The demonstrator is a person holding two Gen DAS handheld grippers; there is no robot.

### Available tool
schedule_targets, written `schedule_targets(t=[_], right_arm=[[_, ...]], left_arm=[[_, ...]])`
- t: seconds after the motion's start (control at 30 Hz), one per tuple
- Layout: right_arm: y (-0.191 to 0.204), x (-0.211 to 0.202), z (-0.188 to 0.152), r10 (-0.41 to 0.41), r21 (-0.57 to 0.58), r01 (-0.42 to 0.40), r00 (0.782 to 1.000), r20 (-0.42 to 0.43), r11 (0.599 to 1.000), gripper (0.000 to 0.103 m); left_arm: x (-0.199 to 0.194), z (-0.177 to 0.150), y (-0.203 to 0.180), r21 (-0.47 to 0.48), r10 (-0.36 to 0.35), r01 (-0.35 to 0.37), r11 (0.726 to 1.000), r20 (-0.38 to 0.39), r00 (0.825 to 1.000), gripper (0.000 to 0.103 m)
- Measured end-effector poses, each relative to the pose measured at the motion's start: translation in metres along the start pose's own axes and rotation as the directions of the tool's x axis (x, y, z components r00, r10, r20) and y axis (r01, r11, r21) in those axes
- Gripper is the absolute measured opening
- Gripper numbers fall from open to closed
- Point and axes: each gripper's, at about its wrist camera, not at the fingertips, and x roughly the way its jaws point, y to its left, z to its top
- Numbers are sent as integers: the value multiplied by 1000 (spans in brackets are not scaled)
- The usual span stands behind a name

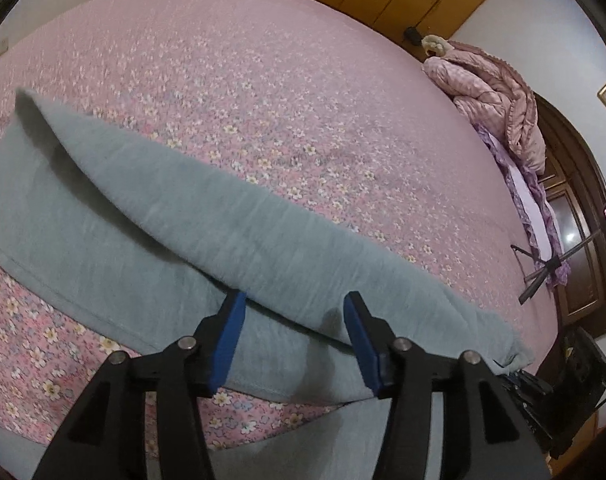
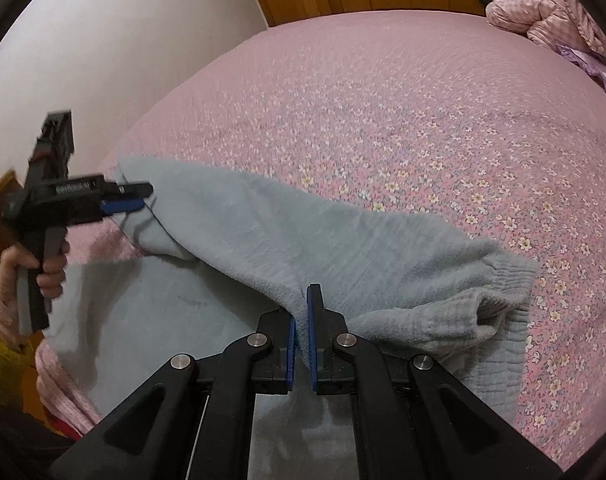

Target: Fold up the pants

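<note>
- Right wrist view: right gripper pinches the pants fold on the bed.
- Left gripper spread, pads off the cloth.

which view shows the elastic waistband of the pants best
The right wrist view: the ribbed waistband of the grey pants lies in plain sight on the bedspread, right of the right gripper. The left wrist view shows only smooth folded fabric, no ribbing.

pants | pale grey-blue fleece | folded over | lying on bed
</note>
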Motion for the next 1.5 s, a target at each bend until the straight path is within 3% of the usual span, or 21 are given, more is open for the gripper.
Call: schedule_targets(t=[0.17, 0.4, 0.47, 0.5, 0.53, 0.7, 1.0, 1.27, 1.4, 1.5], right_arm=[[-3, -14, 10, 18, 11, -18, 999, 33, 1000, 6], [0, -13, 5, 14, 1, -14, 1000, 17, 1000, 6], [3, -10, 4, 4, -4, -4, 1000, 12, 1000, 6], [3, -10, 4, -1, -7, 1, 1000, 10, 1000, 6], [5, -10, 2, -5, -10, 5, 1000, 9, 1000, 6], [6, -17, -2, -5, -14, 5, 1000, 14, 1000, 6], [6, -37, -24, -7, -26, 7, 1000, 8, 1000, 6], [-2, -33, -57, -29, 32, 31, 998, -60, 999, 8], [-8, -23, -66, -27, 89, 36, 994, -105, 995, 15], [-7, -27, -72, -24, 110, 34, 995, -99, 993, 20]], left_arm=[[2, 0, 7, -47, 28, -28, 998, -11, 1000, 57], [10, 15, 11, -97, 36, -33, 995, 23, 999, 58], [12, 16, 10, -95, 58, -55, 994, 28, 998, 44], [12, 15, 9, -84, 84, -81, 993, 33, 996, 16], [12, 14, 10, -78, 97, -94, 992, 34, 995, 3], [-7, 5, 20, -111, 46, -40, 993, 56, 997, 3], [-77, -35, 6, -11, 33, -32, 999, 136, 990, 3], [-76, -89, 5, 31, 62, -64, 997, 66, 996, 3], [-53, -108, 18, -12, 72, -72, 997, -17, 997, 3], [-45, -111, 25, -34, 62, -63, 997, -27, 998, 4]])
